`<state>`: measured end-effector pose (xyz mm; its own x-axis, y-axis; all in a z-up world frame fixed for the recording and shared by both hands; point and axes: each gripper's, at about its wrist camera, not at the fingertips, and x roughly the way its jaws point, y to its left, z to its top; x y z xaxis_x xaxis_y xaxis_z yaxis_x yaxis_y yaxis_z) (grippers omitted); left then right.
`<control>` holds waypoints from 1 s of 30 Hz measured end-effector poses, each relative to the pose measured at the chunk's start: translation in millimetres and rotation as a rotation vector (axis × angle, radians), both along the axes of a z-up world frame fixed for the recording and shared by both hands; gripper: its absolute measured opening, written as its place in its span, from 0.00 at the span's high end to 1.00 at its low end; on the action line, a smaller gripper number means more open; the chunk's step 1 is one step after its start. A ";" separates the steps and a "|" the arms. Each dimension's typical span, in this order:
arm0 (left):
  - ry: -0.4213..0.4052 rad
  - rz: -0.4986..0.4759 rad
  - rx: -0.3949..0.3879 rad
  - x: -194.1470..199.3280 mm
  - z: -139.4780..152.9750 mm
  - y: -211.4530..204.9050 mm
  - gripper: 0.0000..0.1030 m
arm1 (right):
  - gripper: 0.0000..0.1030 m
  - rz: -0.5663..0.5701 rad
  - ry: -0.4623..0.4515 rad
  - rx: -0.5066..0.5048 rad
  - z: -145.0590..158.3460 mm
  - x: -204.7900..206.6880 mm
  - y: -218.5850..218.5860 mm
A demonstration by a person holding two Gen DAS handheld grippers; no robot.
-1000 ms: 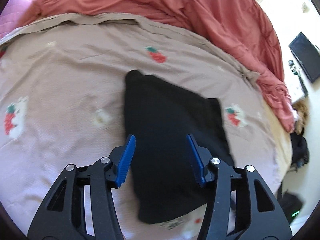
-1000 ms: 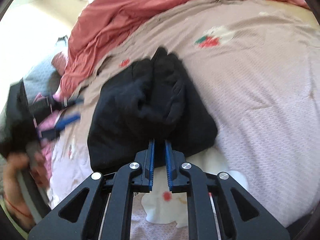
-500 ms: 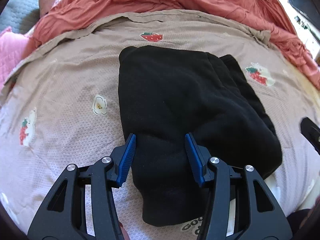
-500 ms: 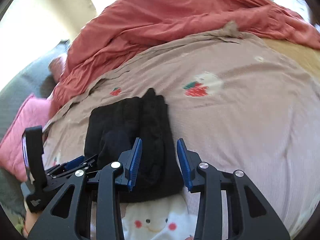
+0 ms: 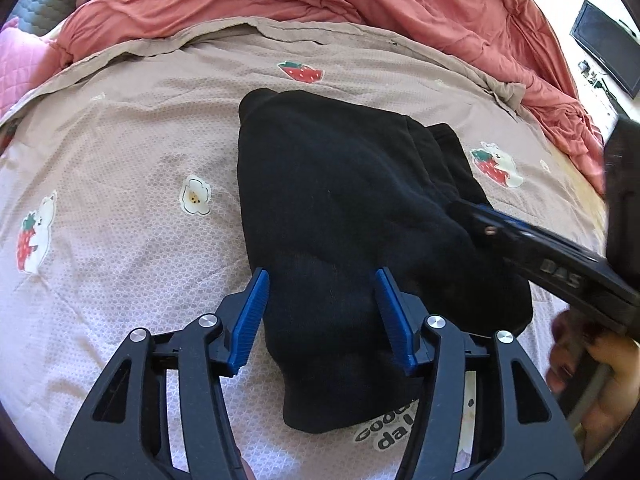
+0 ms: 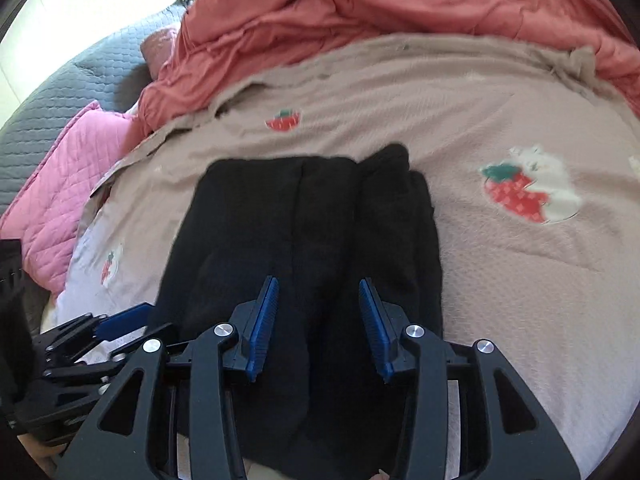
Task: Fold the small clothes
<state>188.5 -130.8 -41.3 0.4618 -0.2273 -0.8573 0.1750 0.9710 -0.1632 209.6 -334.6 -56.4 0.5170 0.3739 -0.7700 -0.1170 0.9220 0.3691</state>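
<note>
A folded black garment (image 5: 340, 184) lies on the beige strawberry-print sheet (image 5: 120, 152). My left gripper (image 5: 320, 280) hovers over its near end. Its jaws are opening, the cloth lies below the gap, and the blue pads do not press on it. In the right wrist view the same garment (image 6: 288, 208) shows lengthwise folds. My right gripper (image 6: 318, 284) stands over its near half, jaws opening, nothing pinched. One finger (image 5: 500, 228) of the right gripper reaches in from the right over the garment's edge. A blue finger (image 6: 124, 318) of the left gripper shows at lower left.
A bunched salmon-red duvet (image 5: 360, 8) covers the far side of the bed. A pink quilted pillow (image 6: 72, 168) and a grey quilt (image 6: 60, 80) lie at the left. A black monitor (image 5: 604, 52) stands off the bed, far right. A hand (image 5: 592, 364) holds the right gripper.
The right gripper's jaws went from shut to apart, and it swung over the garment's near half. It has come into the left wrist view from the right. The left gripper shifted slightly.
</note>
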 end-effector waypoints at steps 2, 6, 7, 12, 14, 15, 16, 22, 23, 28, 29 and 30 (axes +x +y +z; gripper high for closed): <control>0.001 -0.008 0.000 -1.2 -0.5 0.7 0.50 | 0.56 -0.016 0.009 0.048 -4.9 0.1 -4.7; 0.001 0.001 -0.012 -1.3 -1.7 2.6 0.49 | 0.71 -0.001 0.001 0.093 -6.2 0.3 -5.0; 0.004 0.003 -0.017 -1.6 -2.0 3.0 0.48 | 0.72 0.007 0.004 0.114 -7.0 0.6 -4.4; 0.012 -0.025 -0.016 -5.2 -0.4 -3.3 0.39 | 0.88 0.018 -0.042 0.073 6.4 -2.4 0.1; 0.001 -0.045 -0.001 -8.8 2.4 -9.3 0.37 | 0.89 0.017 -0.071 0.038 16.0 -5.8 1.0; -0.004 -0.051 0.000 -10.1 3.6 -11.4 0.36 | 0.89 0.010 -0.084 0.014 21.8 -8.0 0.5; -0.010 -0.060 -0.001 -11.5 5.2 -13.7 0.35 | 0.89 0.006 -0.098 -0.012 27.4 -10.3 -0.5; 0.004 -0.081 -0.004 -11.9 -1.0 -20.0 0.34 | 0.89 -0.050 -0.023 -0.057 7.9 -3.8 -18.0; 0.008 -0.079 -0.003 -11.9 -2.8 -20.1 0.34 | 0.88 -0.057 -0.002 -0.036 1.2 -2.0 -20.0; 0.016 -0.074 -0.002 -11.9 -6.9 -18.6 0.34 | 0.79 -0.045 -0.008 -0.016 3.0 -2.4 -20.1; 0.017 -0.072 -0.004 -11.7 -6.9 -17.7 0.34 | 0.74 -0.049 -0.009 -0.007 4.7 -3.2 -21.5; 0.019 -0.070 -0.007 -11.6 -6.9 -17.0 0.34 | 0.71 -0.053 -0.011 -0.001 6.3 -4.2 -23.2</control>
<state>176.9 -147.8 -48.2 0.4283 -0.2640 -0.8642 0.2387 0.9554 -0.1736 205.4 -357.8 -50.0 0.5447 0.3445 -0.7646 -0.0717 0.9275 0.3669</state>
